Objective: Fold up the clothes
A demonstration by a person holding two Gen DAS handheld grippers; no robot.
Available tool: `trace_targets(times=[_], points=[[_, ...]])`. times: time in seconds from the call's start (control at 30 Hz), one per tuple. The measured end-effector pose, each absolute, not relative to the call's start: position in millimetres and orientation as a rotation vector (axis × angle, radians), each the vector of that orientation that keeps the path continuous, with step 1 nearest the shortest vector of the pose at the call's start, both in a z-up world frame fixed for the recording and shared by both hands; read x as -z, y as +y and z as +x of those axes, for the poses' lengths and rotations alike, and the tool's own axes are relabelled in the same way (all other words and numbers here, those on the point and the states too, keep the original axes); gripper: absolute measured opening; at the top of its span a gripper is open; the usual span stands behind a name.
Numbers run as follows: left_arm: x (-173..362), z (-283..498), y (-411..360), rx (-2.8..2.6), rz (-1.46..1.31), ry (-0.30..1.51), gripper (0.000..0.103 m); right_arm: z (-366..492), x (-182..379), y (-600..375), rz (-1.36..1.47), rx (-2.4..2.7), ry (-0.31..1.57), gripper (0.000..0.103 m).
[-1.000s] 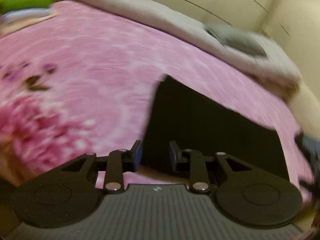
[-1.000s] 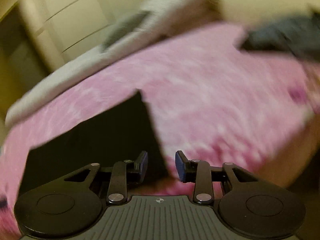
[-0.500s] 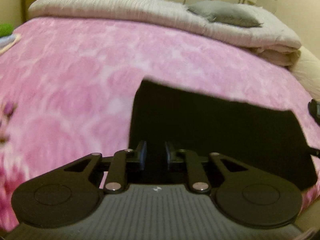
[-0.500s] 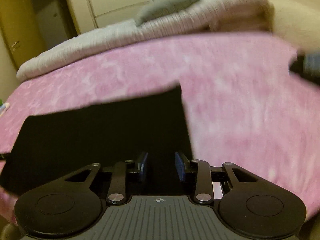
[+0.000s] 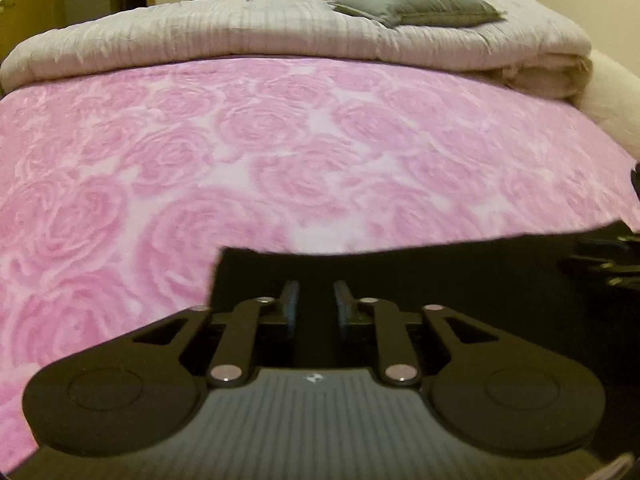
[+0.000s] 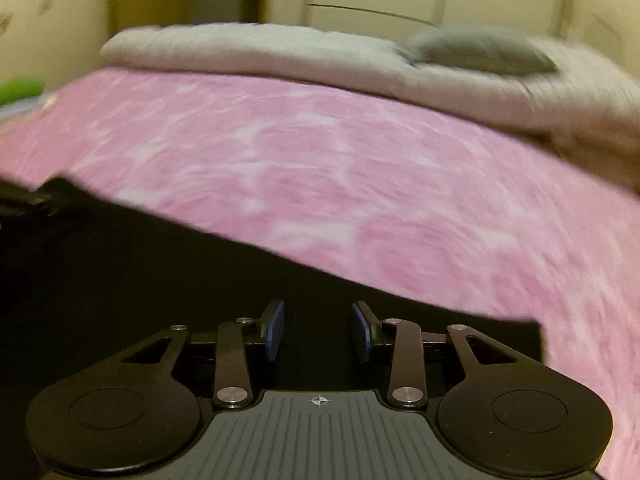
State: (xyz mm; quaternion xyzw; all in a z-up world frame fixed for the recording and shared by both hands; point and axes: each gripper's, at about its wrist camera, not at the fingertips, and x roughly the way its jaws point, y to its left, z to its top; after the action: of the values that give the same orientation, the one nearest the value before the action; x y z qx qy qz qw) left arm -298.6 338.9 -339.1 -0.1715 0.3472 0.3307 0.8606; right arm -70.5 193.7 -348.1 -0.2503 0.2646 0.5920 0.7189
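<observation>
Moved: both grippers lower over black garment [image 5: 460, 292], since a second ago.
Left gripper [image 5: 314, 306]: jaws just closing, narrow gap, grasp cannot be told.
Right gripper [image 6: 318, 330]: pads apart, released, at 6 o'clock.

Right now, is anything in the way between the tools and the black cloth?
Nothing visible. The left tool and right tool both sit right over the black cloth lying on the pink blanket.

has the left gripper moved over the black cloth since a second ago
Yes. The left gripper has come in over the black cloth, away from the grey pillow; its jaws have just been closing.
</observation>
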Motion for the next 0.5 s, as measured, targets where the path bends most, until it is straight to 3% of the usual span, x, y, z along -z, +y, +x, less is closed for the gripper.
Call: trace_targets(times=[0.07, 0.13, 0.17, 0.2, 0.27, 0.33, 0.43, 0.5], points=[[341.3, -300.9, 350.3, -0.709, -0.358, 0.731, 0.003, -43.9, 349.0, 183.0, -0.516, -1.282, 0.613, 0.036], [343.9, -302.8, 360.8, -0.701, -0.402, 0.719, 0.003, -21.5, 347.9, 172.8, -0.488, -1.263, 0.636, 0.036], [344.6, -303.0, 364.1, -0.698, -0.416, 0.715, 0.003, -15.0, 346.1, 167.9, -0.460, -1.263, 0.651, 0.032], [343.8, -302.8, 365.0, -0.698, -0.416, 0.715, 0.003, -8.8, 344.1, 163.0, -0.429, -1.262, 0.667, 0.019], [339.4, -303.3, 362.9, -0.705, -0.411, 0.722, 0.003, -1.2, 339.1, 149.3, -0.366, -1.210, 0.702, 0.008], [329.7, -307.9, 353.1, -0.717, -0.398, 0.729, 0.004, -1.5, 330.3, 134.2, -0.328, -1.169, 0.724, 0.009], [313.6, -324.3, 328.5, -0.731, -0.379, 0.723, 0.015, -15.9, 310.5, 109.5, -0.317, -1.137, 0.733, 0.011], [309.2, -340.3, 306.5, -0.723, -0.378, 0.721, 0.016, -36.1, 301.0, 87.6, -0.316, -1.141, 0.746, 0.015]])
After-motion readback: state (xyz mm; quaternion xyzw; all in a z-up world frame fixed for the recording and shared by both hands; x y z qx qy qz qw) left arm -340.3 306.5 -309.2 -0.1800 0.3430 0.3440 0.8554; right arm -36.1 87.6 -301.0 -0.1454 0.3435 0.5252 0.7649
